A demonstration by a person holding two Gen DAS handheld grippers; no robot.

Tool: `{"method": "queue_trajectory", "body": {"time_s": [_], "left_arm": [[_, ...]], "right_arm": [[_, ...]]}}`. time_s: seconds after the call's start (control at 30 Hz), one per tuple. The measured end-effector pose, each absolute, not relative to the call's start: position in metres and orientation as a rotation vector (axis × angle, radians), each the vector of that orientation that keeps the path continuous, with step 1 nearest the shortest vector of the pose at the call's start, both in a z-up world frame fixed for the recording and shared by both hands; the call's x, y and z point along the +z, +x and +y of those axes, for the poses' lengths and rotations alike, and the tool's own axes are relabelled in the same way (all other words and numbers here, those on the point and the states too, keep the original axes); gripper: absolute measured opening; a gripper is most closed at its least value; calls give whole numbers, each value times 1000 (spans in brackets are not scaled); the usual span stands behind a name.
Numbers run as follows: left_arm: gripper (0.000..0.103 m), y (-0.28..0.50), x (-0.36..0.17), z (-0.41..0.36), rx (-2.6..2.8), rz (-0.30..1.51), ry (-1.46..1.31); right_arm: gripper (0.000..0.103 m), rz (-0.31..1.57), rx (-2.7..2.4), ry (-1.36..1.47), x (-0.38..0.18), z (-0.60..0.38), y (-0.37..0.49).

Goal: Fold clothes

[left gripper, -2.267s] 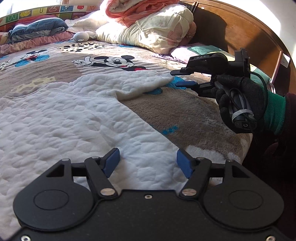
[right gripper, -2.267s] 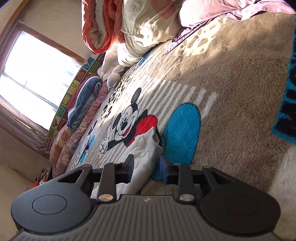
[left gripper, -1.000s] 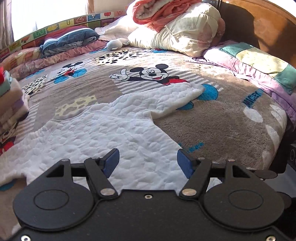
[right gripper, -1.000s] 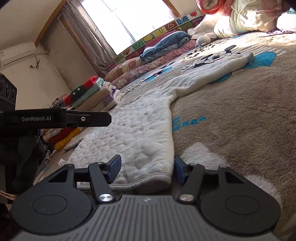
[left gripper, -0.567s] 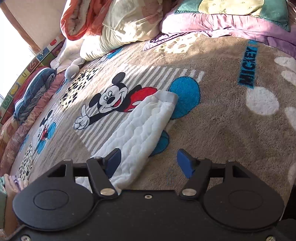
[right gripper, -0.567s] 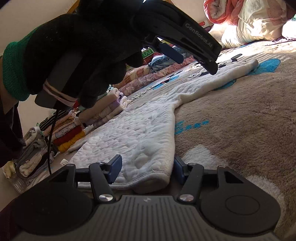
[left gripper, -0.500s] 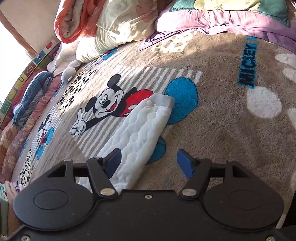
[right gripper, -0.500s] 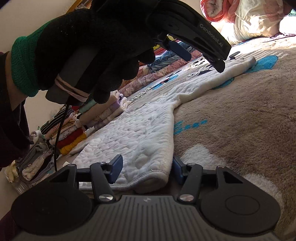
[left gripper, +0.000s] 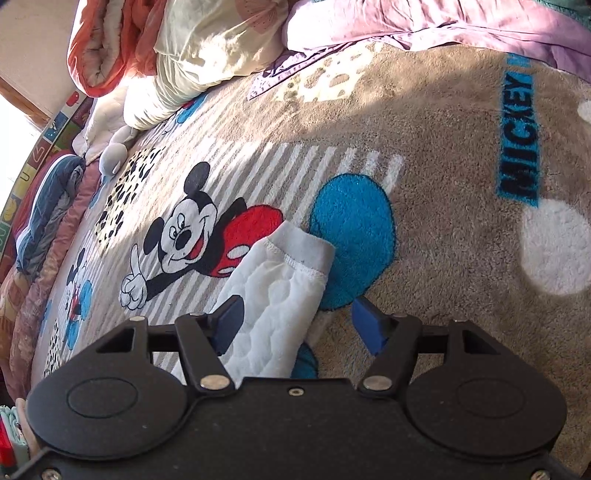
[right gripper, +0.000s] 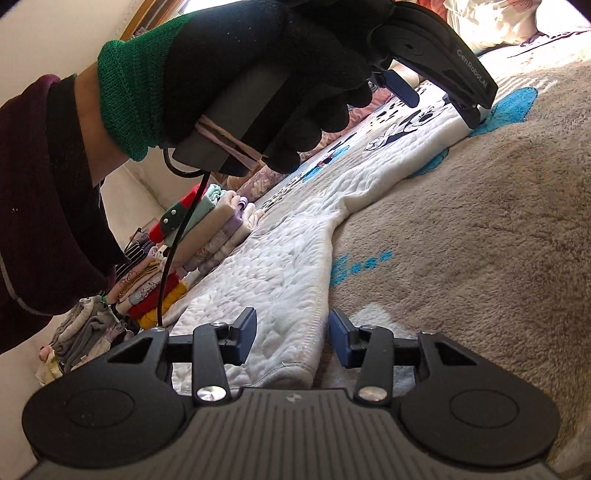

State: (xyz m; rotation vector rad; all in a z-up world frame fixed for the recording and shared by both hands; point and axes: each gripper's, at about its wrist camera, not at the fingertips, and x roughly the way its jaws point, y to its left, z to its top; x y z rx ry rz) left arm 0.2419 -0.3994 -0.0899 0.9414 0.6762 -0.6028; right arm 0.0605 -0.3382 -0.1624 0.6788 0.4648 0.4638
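A white quilted sweatshirt [right gripper: 280, 266] lies flat on the Mickey Mouse blanket [right gripper: 480, 229]. In the left wrist view its sleeve [left gripper: 280, 291] ends in a cuff beside a blue patch. My left gripper [left gripper: 295, 321] is open, just above the sleeve, with the sleeve between its jaws; it also shows in the right wrist view [right gripper: 443, 99], held by a gloved hand over the sleeve end. My right gripper [right gripper: 291, 336] is open at the sweatshirt's bottom corner, with the hem edge between its jaws.
Pillows and a rolled orange quilt [left gripper: 147, 48] pile up at the bed's head. A purple cover [left gripper: 424, 26] lies along the far side. Stacks of folded clothes [right gripper: 207, 225] stand at the left beyond the sweatshirt.
My left gripper has swung from the sweatshirt's body to the sleeve end and come down closer to the cuff. My right gripper has stayed at the hem corner, its jaws a little narrower.
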Motion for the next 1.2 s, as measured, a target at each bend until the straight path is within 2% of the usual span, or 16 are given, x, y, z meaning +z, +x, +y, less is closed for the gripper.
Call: {"method": "queue_trajectory", "body": {"time_s": [0.23,0.33,0.4,0.43,0.47,0.87,1.0,1.13,1.2], "left_arm": [[50,250,-106,-418,-520,662,996],[47,253,-107,-417,-482,651,991],[31,254,-94,-402,-472,641,928],[18,254,-88,-395,-467,636,896],[10,255,-81,-387,-462,631,865],[8,260,-5,-299,-399,563,490],[8,261,20,-243,-369,548,316],[8,260,26,-192,-345,537,150],[8,257,26,-167,-327,527,70]], "right_arm": [[43,483,477,665,-164,-337,64],[42,486,482,659,-164,-338,63],[42,487,485,651,-163,-338,62],[42,488,486,650,-163,-338,62],[42,490,486,652,-163,-339,62],[40,514,483,631,-161,-331,62],[40,539,466,589,-159,-324,65],[40,540,468,565,-159,-315,65],[36,527,466,542,-156,-310,63]]}}
